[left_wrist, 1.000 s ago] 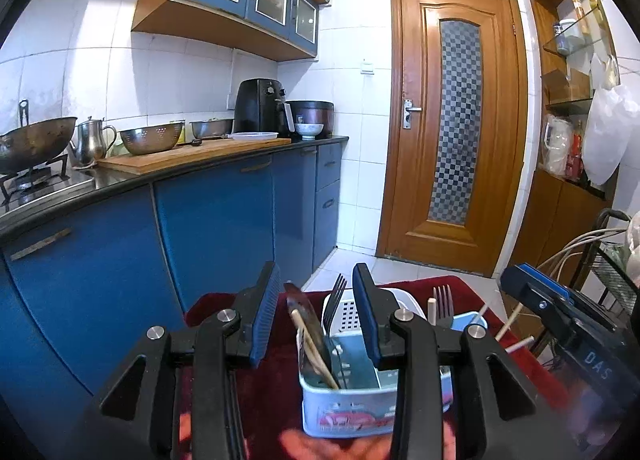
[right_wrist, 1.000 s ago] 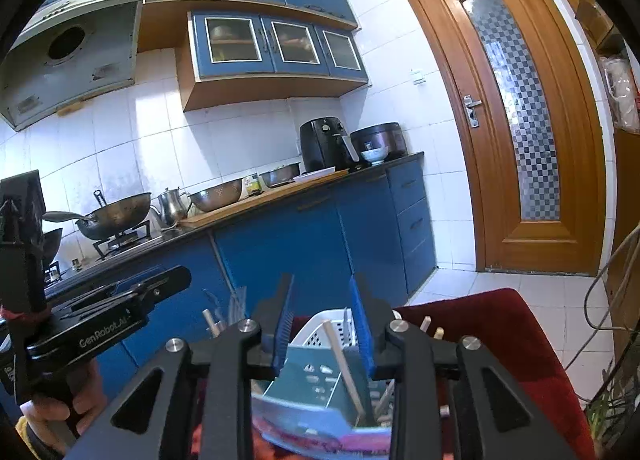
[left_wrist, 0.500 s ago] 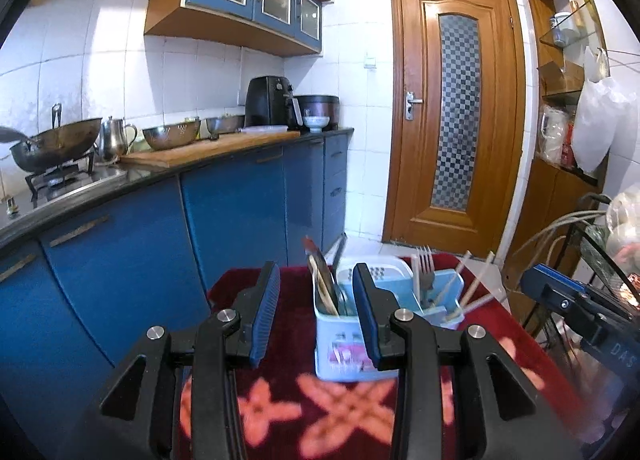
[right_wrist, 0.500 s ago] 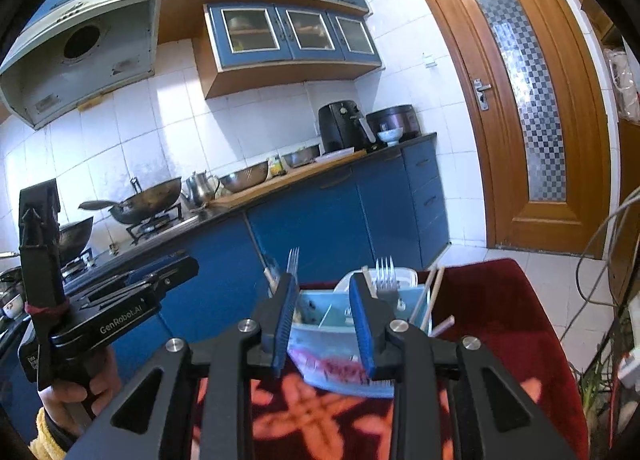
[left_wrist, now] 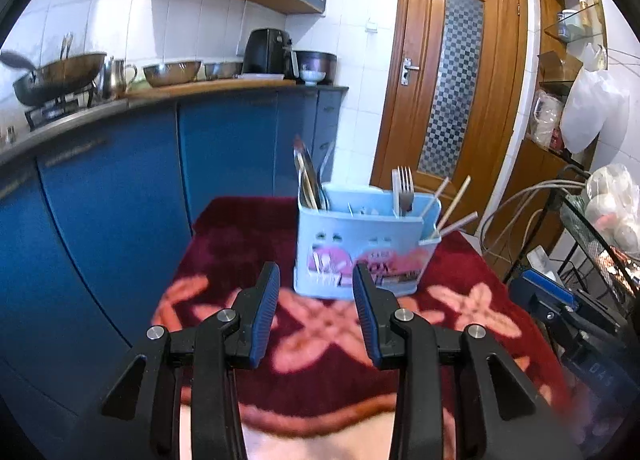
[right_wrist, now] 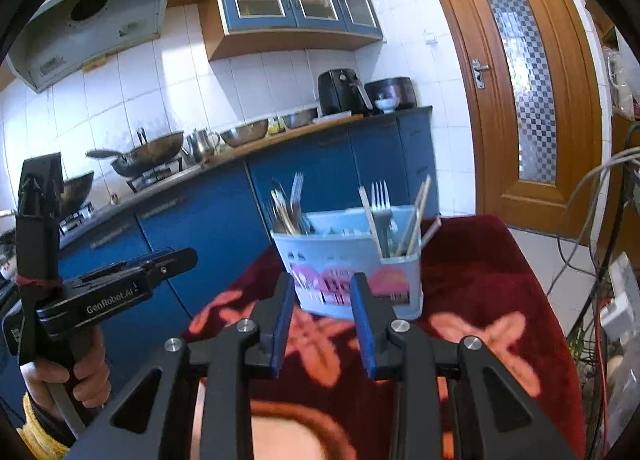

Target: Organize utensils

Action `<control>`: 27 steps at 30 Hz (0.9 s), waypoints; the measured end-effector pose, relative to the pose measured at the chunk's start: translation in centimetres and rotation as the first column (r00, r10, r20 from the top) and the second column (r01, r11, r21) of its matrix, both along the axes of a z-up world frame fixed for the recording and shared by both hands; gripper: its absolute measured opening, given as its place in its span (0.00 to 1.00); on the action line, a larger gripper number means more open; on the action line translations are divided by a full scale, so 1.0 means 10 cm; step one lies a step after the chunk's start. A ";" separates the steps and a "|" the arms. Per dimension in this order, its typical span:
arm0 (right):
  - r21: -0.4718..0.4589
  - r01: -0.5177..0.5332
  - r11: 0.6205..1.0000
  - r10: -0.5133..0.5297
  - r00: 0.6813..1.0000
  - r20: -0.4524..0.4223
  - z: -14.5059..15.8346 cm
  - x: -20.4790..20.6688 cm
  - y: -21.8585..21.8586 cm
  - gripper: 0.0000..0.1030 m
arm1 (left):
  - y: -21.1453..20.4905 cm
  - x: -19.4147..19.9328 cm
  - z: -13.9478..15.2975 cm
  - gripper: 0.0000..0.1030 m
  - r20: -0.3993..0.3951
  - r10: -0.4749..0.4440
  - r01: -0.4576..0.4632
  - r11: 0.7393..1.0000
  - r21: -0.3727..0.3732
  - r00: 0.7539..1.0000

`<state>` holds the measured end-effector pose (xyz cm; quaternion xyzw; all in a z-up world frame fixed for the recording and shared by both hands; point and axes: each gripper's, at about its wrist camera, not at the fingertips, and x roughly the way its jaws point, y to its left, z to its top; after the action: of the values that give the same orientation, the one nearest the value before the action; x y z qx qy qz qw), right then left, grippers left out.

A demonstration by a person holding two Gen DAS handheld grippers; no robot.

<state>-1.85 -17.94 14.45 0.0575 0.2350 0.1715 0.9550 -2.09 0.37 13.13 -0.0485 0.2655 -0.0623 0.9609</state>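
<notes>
Cabinets: blue lower cabinets [left_wrist: 224, 164] run along the left of both views, from 9 o'clock up toward 12, under a dark counter.
Door: a wooden door [left_wrist: 456, 80] with a checkered glass panel stands at 1 o'clock in the left wrist view.
Cloth: a dark red cloth [left_wrist: 240, 228] with pink flower shapes covers the surface below both grippers.
Caddy: a pale blue utensil caddy [left_wrist: 360, 244] stands upright on the cloth, just past the tips of both grippers, at 12 o'clock from each; pink pictures mark its front wall.
Left compartment: spoons and a fork [left_wrist: 310, 180] lean in the caddy's left end.
Middle: a fork [left_wrist: 405, 190] stands tines up, right of centre.
Right compartment: chopsticks [left_wrist: 452, 204] tilt out toward 2 o'clock.
Left gripper: left gripper [left_wrist: 316, 292] hangs above the cloth, jaws parted with nothing between the blue pads, tips short of the caddy's front.
Right gripper: right gripper [right_wrist: 322, 294] likewise parted and empty, tips overlapping the caddy's lower front in its own view; contact cannot be told.
Hand: a hand [right_wrist: 80, 376] at 8 o'clock in the right wrist view grips the left gripper's handle.
</notes>
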 end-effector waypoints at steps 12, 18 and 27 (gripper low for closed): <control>-0.057 0.042 0.997 -0.045 0.998 -0.038 -0.57 -0.03 -0.01 0.36 | -0.06 0.23 -0.82 0.37 -0.129 0.015 -0.013 1.000 0.015 0.992; -0.075 0.065 0.995 -0.071 0.995 -0.069 -0.81 0.05 -0.01 0.41 | -0.12 0.34 -1.08 0.37 -0.133 0.021 -0.021 1.000 0.008 0.991; -0.083 0.101 0.991 -0.107 0.992 -0.064 -1.03 0.12 -0.05 0.58 | -0.21 0.38 -1.15 0.52 -0.084 0.027 -0.022 0.998 0.063 0.996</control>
<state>-0.65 -18.41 4.11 0.0375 0.2709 0.1100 0.9556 1.71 -1.71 1.66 -0.0247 0.3070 -0.0403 0.9505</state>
